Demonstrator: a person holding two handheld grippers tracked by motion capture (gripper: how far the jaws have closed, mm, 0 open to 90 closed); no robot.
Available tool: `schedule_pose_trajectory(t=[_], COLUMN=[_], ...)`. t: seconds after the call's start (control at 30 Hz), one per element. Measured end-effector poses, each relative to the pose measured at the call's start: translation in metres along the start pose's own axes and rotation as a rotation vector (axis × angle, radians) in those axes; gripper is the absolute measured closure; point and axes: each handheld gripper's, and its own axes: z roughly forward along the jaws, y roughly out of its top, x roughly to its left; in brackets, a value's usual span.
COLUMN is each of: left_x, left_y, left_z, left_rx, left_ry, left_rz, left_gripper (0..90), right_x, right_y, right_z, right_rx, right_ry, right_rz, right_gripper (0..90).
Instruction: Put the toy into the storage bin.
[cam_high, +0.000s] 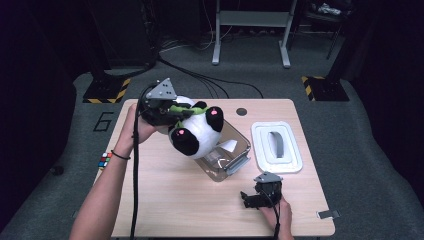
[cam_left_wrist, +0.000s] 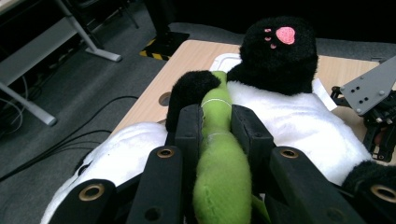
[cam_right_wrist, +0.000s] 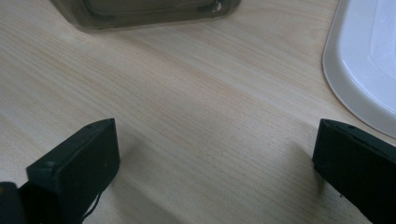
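Dim lab, pale wood desk (cam_high: 165, 200); left claw (cam_left_wrist: 217, 123) clenched on panda plush's (cam_high: 196, 131) green scarf (cam_left_wrist: 222, 172), toy hanging over clear bin (cam_high: 227, 150); likely light, soft, floppy; body grip steadier; right claw (cam_right_wrist: 215, 158) released, resting.

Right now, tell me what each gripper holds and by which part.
The left gripper is clamped on the panda plush by its green stalk. The right gripper holds nothing; its jaws stand open.
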Motion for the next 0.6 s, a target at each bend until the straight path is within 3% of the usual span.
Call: schedule_pose_trajectory(t=[0.33, 0.6], left_x=[-0.005, -0.007], left_y=[0.014, 0.011], left_z=[0.034, 0.061], left_rx=[0.001, 0.006], left_ry=[-0.035, -0.055], left_rz=[0.029, 0.024], left_gripper=[73.6, 73.5], right_x=[0.0, -0.001], right_y=[0.0, 0.0], right_z=[0.0, 0.001], right_rx=[0.0, -0.005], right_ry=[-0.006, -0.006], right_rz=[-0.002, -0.004], right_gripper=[0.0, 0.0])
